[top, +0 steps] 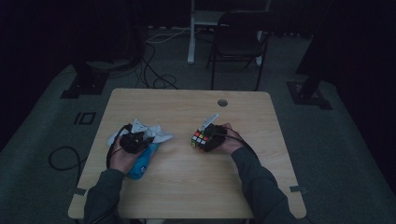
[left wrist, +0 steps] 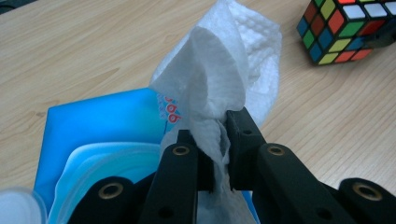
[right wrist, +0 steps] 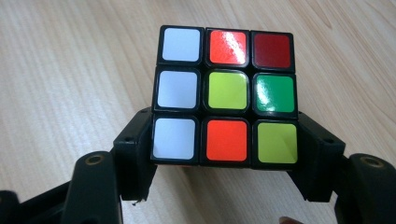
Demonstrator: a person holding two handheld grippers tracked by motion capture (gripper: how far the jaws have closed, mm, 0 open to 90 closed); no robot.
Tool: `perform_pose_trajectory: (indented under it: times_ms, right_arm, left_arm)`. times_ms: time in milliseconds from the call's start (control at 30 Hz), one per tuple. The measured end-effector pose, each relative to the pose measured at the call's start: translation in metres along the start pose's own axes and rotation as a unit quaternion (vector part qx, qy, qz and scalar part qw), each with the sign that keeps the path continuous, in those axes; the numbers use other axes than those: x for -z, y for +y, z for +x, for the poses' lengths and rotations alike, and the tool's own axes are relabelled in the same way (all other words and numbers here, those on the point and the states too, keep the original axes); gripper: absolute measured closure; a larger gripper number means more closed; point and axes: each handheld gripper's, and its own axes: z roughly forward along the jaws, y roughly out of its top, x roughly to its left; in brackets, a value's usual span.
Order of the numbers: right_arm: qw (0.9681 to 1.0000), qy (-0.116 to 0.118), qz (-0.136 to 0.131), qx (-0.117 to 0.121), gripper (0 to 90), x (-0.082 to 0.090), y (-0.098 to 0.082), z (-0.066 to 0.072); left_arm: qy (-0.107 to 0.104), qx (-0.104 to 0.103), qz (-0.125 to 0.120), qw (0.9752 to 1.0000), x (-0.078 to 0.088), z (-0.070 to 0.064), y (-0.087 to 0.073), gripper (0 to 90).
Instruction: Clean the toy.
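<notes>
Two tools working: the left tool [left wrist: 219, 140] pinches one white tissue [left wrist: 224, 70] just above one blue tissue pack [left wrist: 102, 121], while the right tool [right wrist: 224, 154] clamps one colour cube [right wrist: 226, 93] on the desk [top: 187, 186].

This looks like a dim recording studio or lab space rather than a home. A single light-wood table [top: 187, 186] with a cable grommet hole [top: 222, 102] near its far edge stands on grey carpet [top: 336, 140]. Black curtains [top: 42, 37] close off the room's sides and back. Dark stand bases [top: 84, 84] are planted on the floor off both far corners of the table, loose cables [top: 154, 70] trail between them, and an empty black chair [top: 238, 42] sits beyond the far edge beside a white desk leg [top: 191, 32].
</notes>
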Motion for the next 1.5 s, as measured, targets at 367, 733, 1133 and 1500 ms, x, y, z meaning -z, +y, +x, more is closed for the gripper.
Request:
perform_pose_trajectory:
  times_ms: [367,733,1133,1500]
  right_arm:
    - [0.9995,0.009,-0.014,0.028,34.2,0.004,0.006,0.010]
    - [0.9986,0.015,-0.023,0.044,34.3,0.006,0.010,0.018]
    - [0.9978,0.021,-0.036,0.052,34.2,0.005,0.015,0.026]
    - [0.9966,0.030,-0.047,0.060,34.3,0.006,0.018,0.031]
  left_arm:
    - [-0.019,-0.017,-0.008,0.9996,-0.006,-0.014,0.013,83.6]
    - [-0.049,-0.038,-0.013,0.9980,-0.020,-0.035,0.024,83.5]
    - [-0.081,-0.055,-0.035,0.9946,-0.030,-0.056,0.036,83.5]
    - [-0.096,-0.057,-0.062,0.9918,-0.036,-0.063,0.036,83.6]
